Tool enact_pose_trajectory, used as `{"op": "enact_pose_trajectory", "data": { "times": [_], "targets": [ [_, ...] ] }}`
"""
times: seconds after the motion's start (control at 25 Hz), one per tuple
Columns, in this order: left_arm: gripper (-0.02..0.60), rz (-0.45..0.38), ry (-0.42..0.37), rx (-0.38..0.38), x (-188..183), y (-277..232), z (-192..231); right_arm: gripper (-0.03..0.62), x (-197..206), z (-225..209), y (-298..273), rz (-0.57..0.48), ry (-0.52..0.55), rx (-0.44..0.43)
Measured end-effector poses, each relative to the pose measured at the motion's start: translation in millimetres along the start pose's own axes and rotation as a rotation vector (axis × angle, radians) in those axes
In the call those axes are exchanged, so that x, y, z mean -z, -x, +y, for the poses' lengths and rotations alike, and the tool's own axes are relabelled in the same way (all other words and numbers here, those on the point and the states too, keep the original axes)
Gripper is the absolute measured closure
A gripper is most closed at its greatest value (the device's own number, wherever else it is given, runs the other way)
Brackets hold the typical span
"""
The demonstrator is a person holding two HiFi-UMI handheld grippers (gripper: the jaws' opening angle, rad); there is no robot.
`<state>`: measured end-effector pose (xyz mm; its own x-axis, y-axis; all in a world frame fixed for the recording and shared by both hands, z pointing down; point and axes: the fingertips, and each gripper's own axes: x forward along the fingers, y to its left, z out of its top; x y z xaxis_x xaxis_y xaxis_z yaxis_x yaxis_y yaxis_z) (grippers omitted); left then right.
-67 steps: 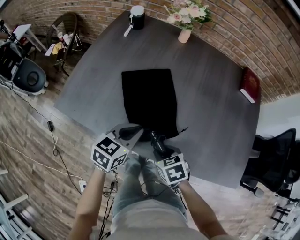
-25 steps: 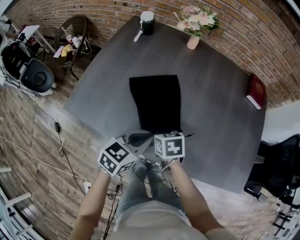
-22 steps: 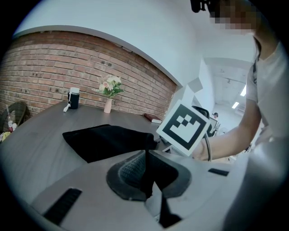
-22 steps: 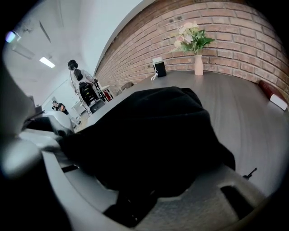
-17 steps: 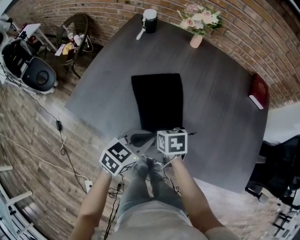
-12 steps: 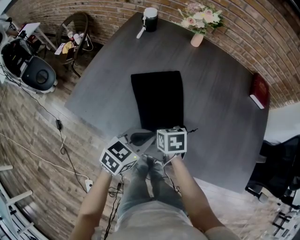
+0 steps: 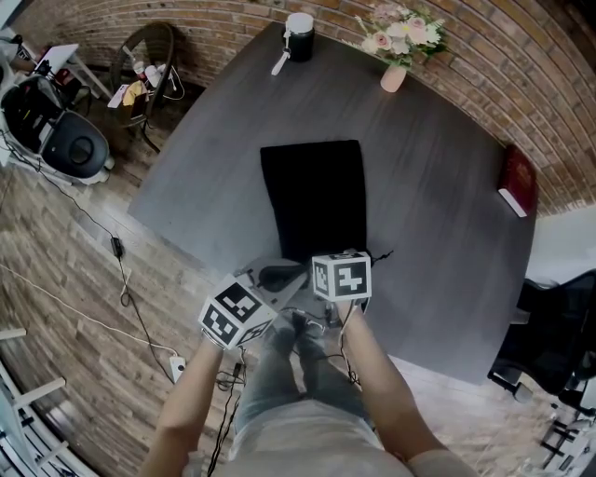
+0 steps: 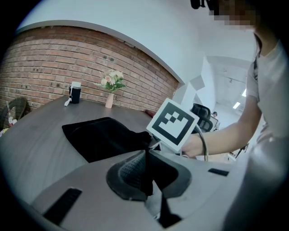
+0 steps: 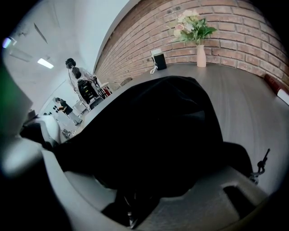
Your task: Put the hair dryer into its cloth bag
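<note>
The black cloth bag (image 7: pixel 312 191) lies flat on the dark grey table (image 7: pixel 428 186), its mouth toward me. My left gripper (image 7: pixel 279 277) is shut on a thin fold of the bag's mouth edge (image 8: pixel 145 155). My right gripper (image 7: pixel 341 279) points steeply down at the mouth, just right of the left one. Its jaws are opening, and a black mass (image 9: pixel 149 149) fills the space between them. That mass reads as the hair dryer under bag cloth, but I cannot tell one from the other. The bag's drawstring toggle (image 9: pixel 260 166) hangs at the right.
A vase of flowers (image 7: pixel 395 73) and a black-and-white device (image 7: pixel 299 25) stand at the table's far edge. A red book (image 7: pixel 518 177) lies at the right edge. An office chair (image 7: pixel 554 326) stands to the right, cables and clutter (image 7: pixel 65 140) on the floor to the left.
The right gripper has carried the hair dryer from the table's near edge forward to the bag's mouth and sunk a little. The left gripper has kept its hold and place.
</note>
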<state>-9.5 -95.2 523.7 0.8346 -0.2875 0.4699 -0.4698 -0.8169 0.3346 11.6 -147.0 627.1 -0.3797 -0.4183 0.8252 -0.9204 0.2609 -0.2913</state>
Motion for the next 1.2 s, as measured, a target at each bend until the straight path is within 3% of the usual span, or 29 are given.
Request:
{"op": "enact_pose_trajectory", "data": {
  "times": [0.76, 1.2],
  "targets": [
    [0.561, -0.022, 0.027, -0.025, -0.9, -6.1, 7.9, 0.314, -0.6, 3.1, 18.7, -0.007, 0.014, -0.06],
    [0.561, -0.008, 0.047, -0.055, 2.4, -3.2, 7.2, 0.281, 29.3, 8.4, 57.3, 0.005, 0.026, -0.091]
  ]
}}
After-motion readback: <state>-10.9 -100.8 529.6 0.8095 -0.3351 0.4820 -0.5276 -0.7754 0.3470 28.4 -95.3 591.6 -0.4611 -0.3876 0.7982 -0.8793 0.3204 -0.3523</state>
